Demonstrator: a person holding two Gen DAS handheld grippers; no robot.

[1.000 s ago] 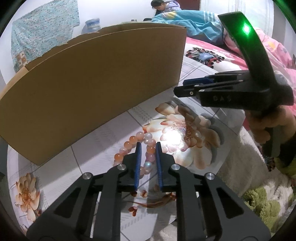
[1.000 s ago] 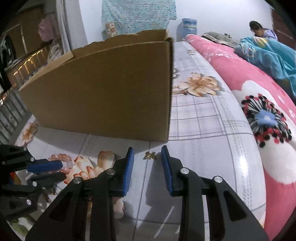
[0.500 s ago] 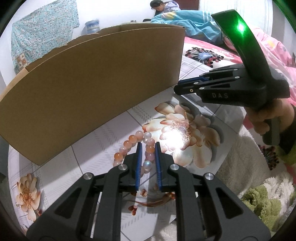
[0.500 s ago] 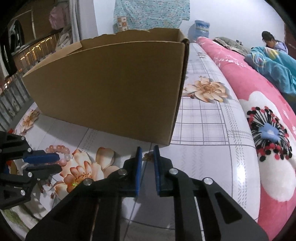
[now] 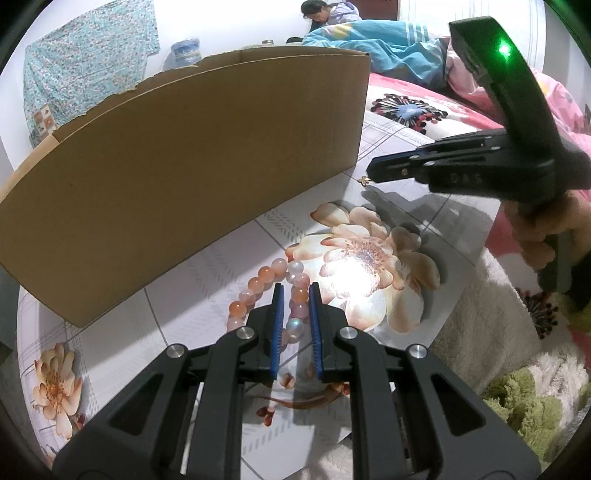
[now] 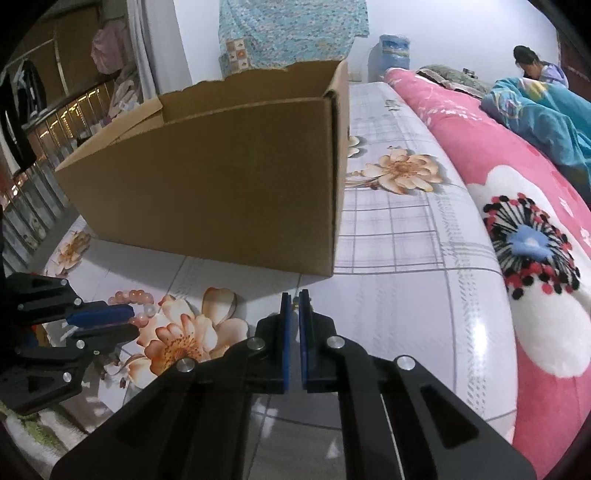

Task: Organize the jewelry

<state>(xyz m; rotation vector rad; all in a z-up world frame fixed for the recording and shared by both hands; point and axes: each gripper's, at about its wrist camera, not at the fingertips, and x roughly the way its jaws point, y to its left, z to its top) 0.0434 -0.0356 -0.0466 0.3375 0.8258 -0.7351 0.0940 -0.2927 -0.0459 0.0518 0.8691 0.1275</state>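
Observation:
A bracelet of peach and pale beads [image 5: 255, 286] lies on the floral sheet in front of a tall open cardboard box [image 5: 184, 166]. My left gripper [image 5: 296, 286] is shut on its right strand, with beads pinched between the blue pads. In the right wrist view the bracelet [image 6: 135, 295] and left gripper [image 6: 131, 321] show at the lower left. My right gripper [image 6: 294, 294] sits by the box's near corner [image 6: 332, 258]. Its jaws are closing the last bit onto a tiny gold charm [image 5: 365, 180], which barely shows at its tips.
The glossy flower-printed sheet [image 6: 399, 258] runs past the box to the right. A pink floral blanket [image 6: 517, 184] borders it on the right, and a fluffy white and green throw [image 5: 517, 387] lies at the near edge. A person [image 5: 325, 11] sits far back.
The right gripper's jaws went from wide apart around the gold charm to almost together on it. The left gripper kept still on the beads.

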